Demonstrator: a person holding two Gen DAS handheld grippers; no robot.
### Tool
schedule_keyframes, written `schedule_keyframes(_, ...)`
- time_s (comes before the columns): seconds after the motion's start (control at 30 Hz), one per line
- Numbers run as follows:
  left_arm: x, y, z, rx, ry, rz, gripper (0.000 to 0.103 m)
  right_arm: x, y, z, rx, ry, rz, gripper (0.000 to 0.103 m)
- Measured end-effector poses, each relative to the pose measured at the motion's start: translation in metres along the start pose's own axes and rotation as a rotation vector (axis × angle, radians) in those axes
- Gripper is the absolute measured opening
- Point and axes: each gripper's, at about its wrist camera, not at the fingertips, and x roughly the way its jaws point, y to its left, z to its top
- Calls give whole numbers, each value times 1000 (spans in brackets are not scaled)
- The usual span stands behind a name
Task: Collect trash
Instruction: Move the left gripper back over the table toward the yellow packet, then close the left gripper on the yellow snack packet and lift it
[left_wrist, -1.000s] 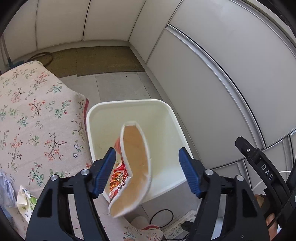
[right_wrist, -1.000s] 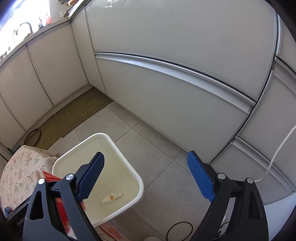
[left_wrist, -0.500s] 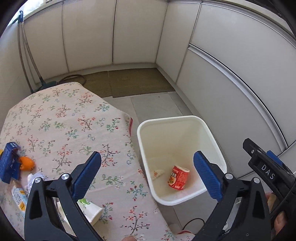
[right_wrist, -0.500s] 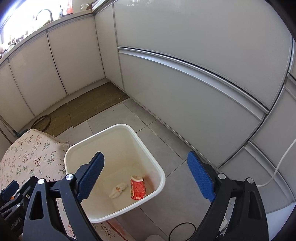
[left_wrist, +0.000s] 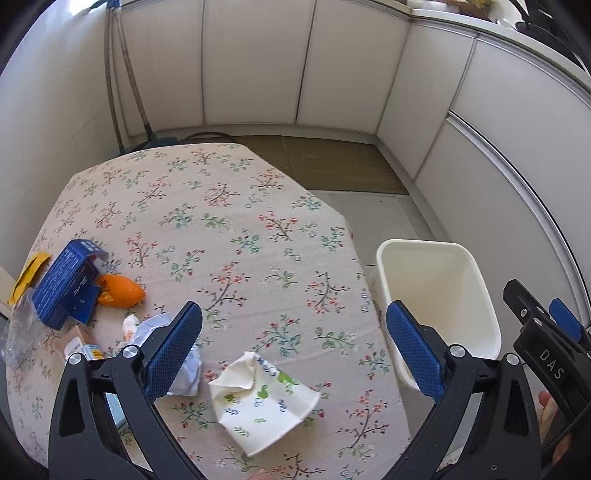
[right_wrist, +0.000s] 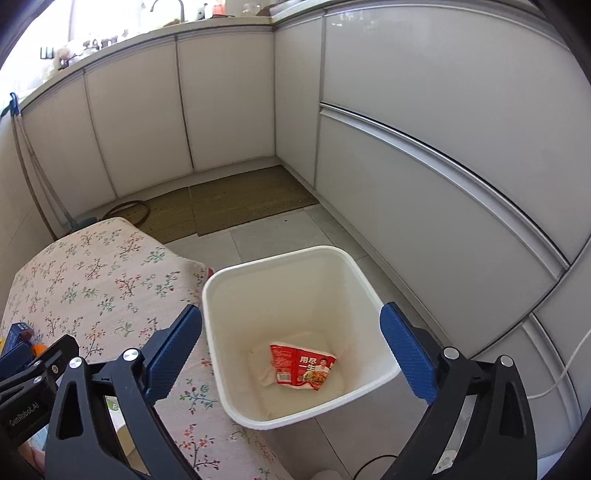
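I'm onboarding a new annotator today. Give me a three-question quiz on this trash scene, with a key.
1. True or false: the left gripper holds the crushed paper cup.
2. What lies inside the white bin?
A) orange peel
B) red noodle cup
C) blue box
3. Fill in: the orange peel lies beside the ____ box.

Key: 1 false; 2 B; 3 blue.

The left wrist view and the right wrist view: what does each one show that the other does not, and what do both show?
Only the left wrist view shows the crushed paper cup, the orange peel and the crumpled paper on the table. Only the right wrist view shows the red noodle cup lying in the bin's bottom, and a sink tap. Both show the white bin, the flowered tablecloth, the blue box and brown floor mat.
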Motion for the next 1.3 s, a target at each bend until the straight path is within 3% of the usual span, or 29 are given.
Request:
schedule_keyframes(0.4,-16,116,-17,-165,12,135,96,-9,99,-13,-177,1,120,95)
schedule_keyframes(0.7,-16,216,-22,-315,67,241,96,-11,171,-32,-305,16,183,95)
schedule_keyframes(0.93,4,295,8,-373,136,327,96,-7,193,-40,-349,37,201,95)
schedule_keyframes(1.07,31,334,24,-352,202,371,95,0,198,-40,-360,56,197,95)
schedule_keyframes(1.17,53,357,25,-359,273,369,92,6,198,-37,-347,84,207,95)
schedule_keyframes(1.3,74,382,19,-371,324,434,88,13,197,-34,-314,124,237,95)
